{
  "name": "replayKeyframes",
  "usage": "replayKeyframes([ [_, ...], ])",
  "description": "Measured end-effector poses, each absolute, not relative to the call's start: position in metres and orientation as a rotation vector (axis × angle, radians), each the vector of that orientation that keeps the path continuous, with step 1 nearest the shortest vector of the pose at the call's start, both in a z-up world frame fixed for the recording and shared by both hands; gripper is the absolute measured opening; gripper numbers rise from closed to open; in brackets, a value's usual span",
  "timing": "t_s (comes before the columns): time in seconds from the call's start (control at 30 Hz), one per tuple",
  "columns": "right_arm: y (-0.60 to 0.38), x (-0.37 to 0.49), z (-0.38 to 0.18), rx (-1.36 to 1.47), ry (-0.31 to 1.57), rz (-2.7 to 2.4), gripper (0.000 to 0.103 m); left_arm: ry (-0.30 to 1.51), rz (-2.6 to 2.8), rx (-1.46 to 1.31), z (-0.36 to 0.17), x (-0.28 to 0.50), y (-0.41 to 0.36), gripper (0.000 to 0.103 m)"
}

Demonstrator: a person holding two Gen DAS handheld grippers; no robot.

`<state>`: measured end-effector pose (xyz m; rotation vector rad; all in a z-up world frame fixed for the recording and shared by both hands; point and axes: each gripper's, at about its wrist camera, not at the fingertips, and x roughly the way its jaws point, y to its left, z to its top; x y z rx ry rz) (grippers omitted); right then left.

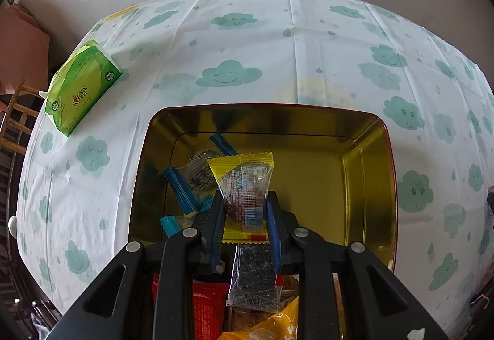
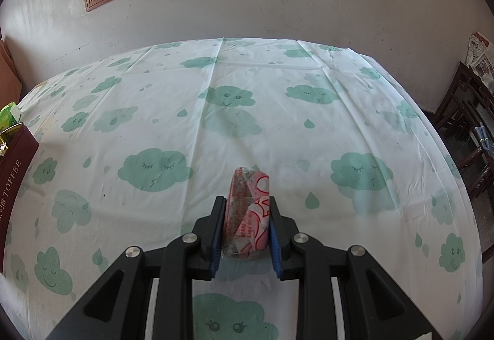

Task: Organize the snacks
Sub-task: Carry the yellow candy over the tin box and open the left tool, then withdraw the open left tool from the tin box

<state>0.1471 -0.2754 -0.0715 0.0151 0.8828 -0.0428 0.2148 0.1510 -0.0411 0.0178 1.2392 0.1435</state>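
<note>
Ideally, the left gripper (image 1: pixel 245 207), clamped on the yellow snack (image 1: pixel 244 182), lowers into the tin (image 1: pixel 364 136) before releasing, while the right gripper (image 2: pixel 247 215) holds its pink snack (image 2: pixel 248 207) clear.

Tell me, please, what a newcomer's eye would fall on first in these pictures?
The gold tin on the cloud-print tablecloth, where the left gripper holds a yellow-edged snack packet over blue-wrapped candies. Then the pink-wrapped snack clamped in the right gripper.
</note>
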Motion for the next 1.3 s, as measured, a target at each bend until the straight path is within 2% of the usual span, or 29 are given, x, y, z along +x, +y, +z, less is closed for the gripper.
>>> replayKeyframes([
  [0.13, -0.2754, 0.1471, -0.0715, 0.015, 0.883, -0.043, 0.026, 1.238, 0.15, 0.023, -0.0425, 0.2153, 0.1505, 0.026],
  [0.7, -0.2758, 0.1472, -0.0716, 0.014, 0.883, -0.044, 0.026, 1.242, 0.153, 0.035, -0.0431, 0.2153, 0.1474, 0.028],
  [1.3, -0.2755, 0.1471, -0.0715, 0.013, 0.883, -0.045, 0.026, 1.236, 0.145, 0.052, -0.0401, 0.2146, 0.1421, 0.039],
])
